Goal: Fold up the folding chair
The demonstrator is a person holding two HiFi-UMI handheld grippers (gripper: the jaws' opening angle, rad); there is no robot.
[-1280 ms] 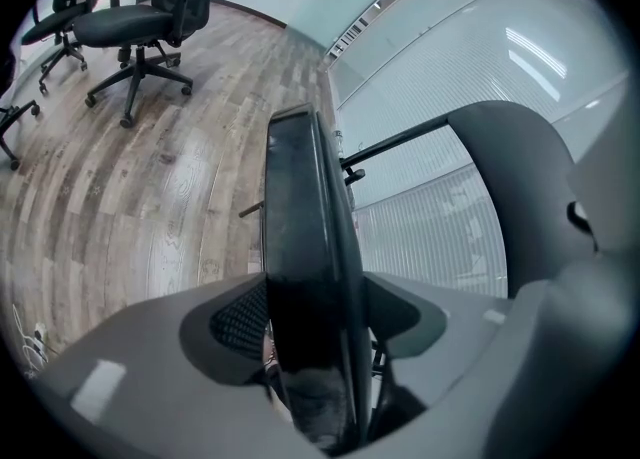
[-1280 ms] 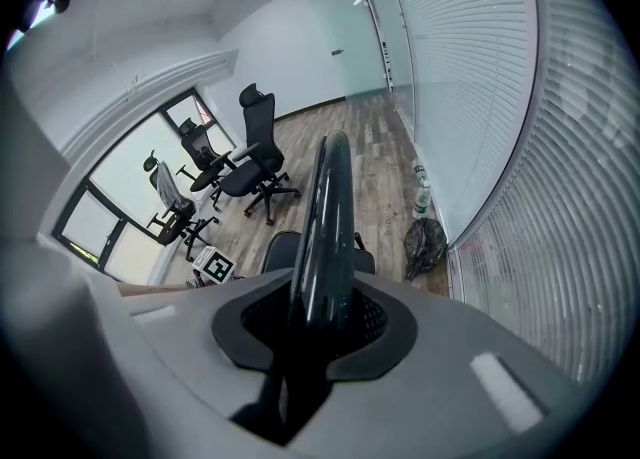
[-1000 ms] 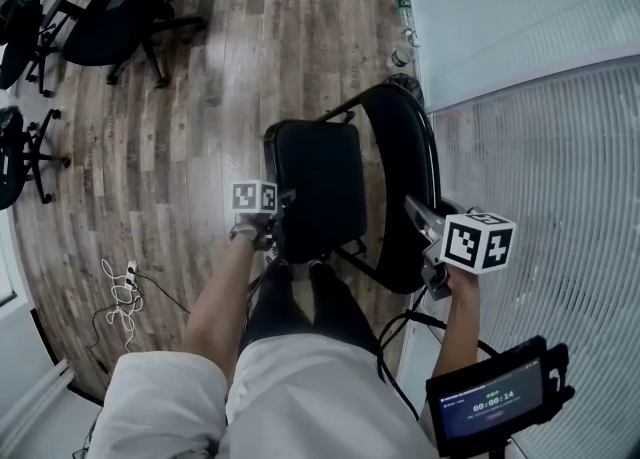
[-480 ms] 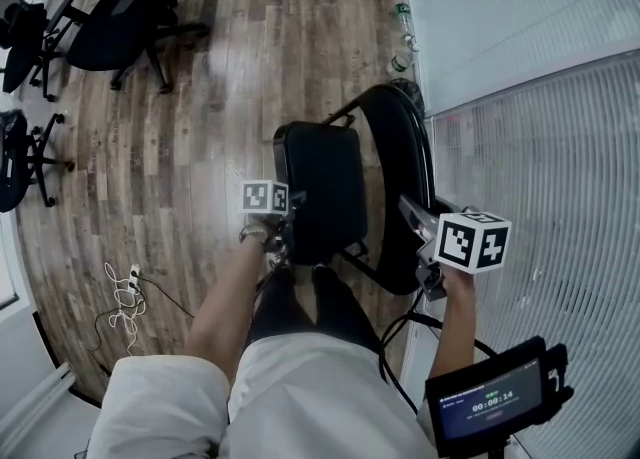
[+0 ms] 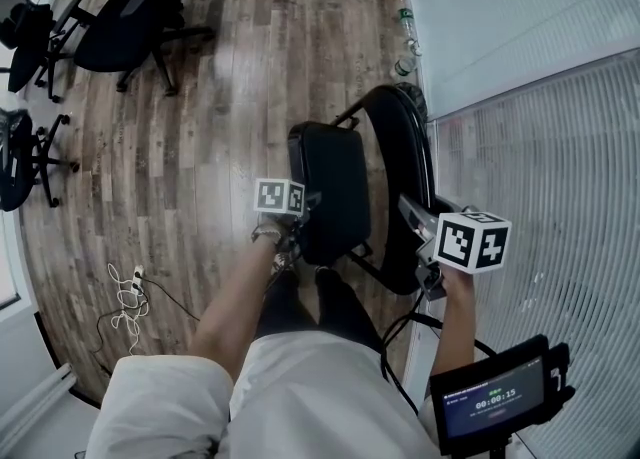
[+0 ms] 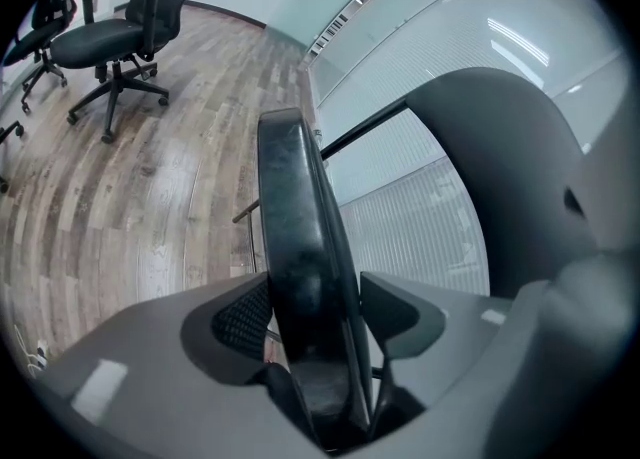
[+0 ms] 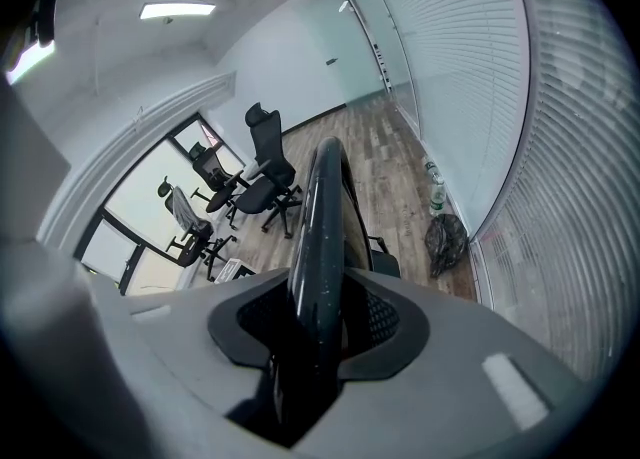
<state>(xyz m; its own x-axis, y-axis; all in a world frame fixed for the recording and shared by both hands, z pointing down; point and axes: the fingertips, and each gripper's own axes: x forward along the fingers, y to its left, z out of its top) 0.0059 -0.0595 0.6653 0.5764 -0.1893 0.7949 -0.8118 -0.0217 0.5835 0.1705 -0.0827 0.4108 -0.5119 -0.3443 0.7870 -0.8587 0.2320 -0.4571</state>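
The black folding chair stands on the wood floor in front of my legs. Its seat [image 5: 330,187] is tipped up toward the curved backrest [image 5: 405,172]. My left gripper [image 5: 298,209] is shut on the seat's front edge; in the left gripper view the seat [image 6: 295,207] runs edge-on between the pads of that gripper [image 6: 315,317]. My right gripper [image 5: 415,222] sits over the backrest's top. There the backrest [image 7: 322,217] lies between the jaws of the right gripper [image 7: 320,307], which have just been opening, and a thin gap shows beside one pad.
Black office chairs [image 5: 130,7] stand at the far left. Bottles [image 5: 405,42] and a dark bag [image 7: 445,242] lie by the glass wall with blinds [image 5: 540,147] close on the right. Cables and a power strip [image 5: 125,297] lie left of my legs. A small screen [image 5: 495,402] sits lower right.
My left gripper has moved right and up with the seat's front edge, so the seat stands steeper and nearer the backrest. The right gripper has stayed in place.
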